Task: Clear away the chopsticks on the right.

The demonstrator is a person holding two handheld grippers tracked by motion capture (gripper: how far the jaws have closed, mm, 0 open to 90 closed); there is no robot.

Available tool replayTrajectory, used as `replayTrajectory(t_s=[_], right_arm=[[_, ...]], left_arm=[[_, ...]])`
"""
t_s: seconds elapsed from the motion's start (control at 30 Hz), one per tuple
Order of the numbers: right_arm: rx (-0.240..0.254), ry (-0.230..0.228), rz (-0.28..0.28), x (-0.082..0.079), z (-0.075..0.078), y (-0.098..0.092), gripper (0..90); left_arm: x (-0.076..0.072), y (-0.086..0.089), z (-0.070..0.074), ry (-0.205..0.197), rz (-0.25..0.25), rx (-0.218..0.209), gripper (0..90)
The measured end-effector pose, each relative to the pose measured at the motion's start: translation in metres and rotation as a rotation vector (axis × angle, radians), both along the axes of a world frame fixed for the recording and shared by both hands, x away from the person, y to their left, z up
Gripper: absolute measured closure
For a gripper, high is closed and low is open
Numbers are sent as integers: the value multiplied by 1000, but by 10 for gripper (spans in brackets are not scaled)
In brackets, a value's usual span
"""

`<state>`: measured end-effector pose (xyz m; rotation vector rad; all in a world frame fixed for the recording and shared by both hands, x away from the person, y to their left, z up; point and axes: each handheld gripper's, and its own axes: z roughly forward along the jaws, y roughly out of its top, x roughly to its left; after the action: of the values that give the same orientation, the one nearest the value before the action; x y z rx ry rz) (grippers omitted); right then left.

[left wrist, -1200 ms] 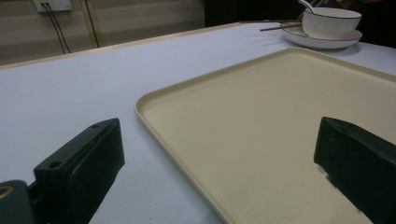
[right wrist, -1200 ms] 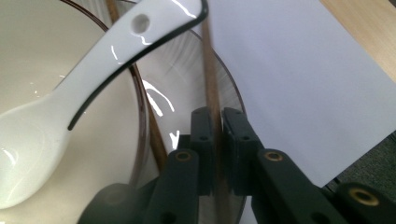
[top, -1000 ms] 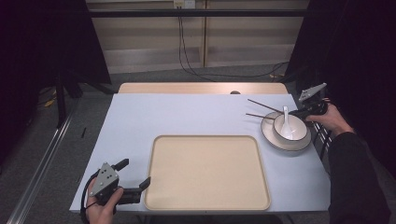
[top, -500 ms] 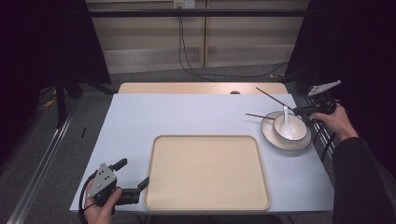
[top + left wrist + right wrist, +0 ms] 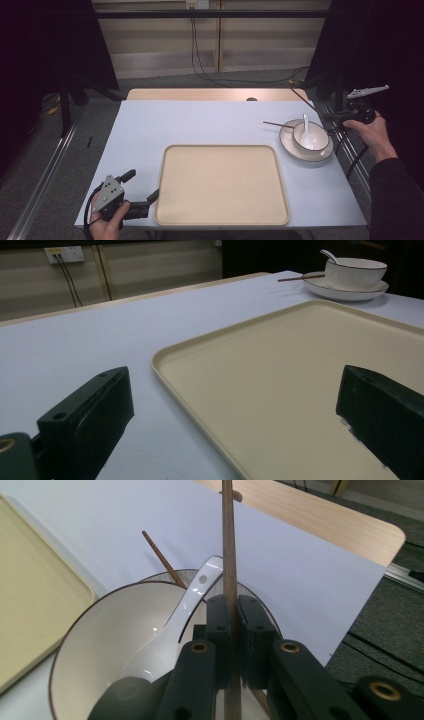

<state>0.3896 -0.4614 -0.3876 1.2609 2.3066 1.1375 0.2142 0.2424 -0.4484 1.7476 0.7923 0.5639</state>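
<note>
A white bowl with a white spoon in it stands on a plate at the table's right side. One brown chopstick lies with its end on the plate's rim. My right gripper is above the plate's far right edge and shut on a second chopstick, which slants up and away to the left, clear of the table. In the right gripper view that chopstick runs straight up between the shut jaws, over the bowl. My left gripper rests open at the front left, beside the beige tray.
The tray lies just ahead of my left gripper, with one jaw over its corner. A white sheet covers the table, leaving a wooden strip bare at the back. The plate sits near the table's right edge.
My right gripper has risen and drawn back to the right with the chopstick, lifting it off the table. The left gripper has stayed put.
</note>
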Motion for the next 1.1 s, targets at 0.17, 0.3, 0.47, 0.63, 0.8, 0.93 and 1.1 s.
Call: replayTrajectory(t_s=[0.17, 0.3, 0.47, 0.63, 0.8, 0.93, 1.1], right_arm=[[16, -1, -34, -23, 9, 6, 851], [30, -2, -68, -45, 15, 7, 852], [83, 8, -105, -73, 15, 10, 852], [114, 19, -115, -99, 8, 24, 852], [129, 37, -133, -123, 0, 48, 851], [154, 54, -133, -145, -6, 66, 851], [192, 96, -149, -162, -20, 88, 851]], left_arm=[[-1, 0, 1, -6, 3, 8, 19], [-3, 1, 1, -10, 6, -1, 20], [-4, 1, 1, -17, 16, -2, 20], [-4, 1, 2, -23, 12, 6, 20], [-4, 0, 2, -26, 7, 0, 20], [-4, 1, 3, -31, 7, 4, 20], [-4, 1, 2, -29, 9, 0, 20]])
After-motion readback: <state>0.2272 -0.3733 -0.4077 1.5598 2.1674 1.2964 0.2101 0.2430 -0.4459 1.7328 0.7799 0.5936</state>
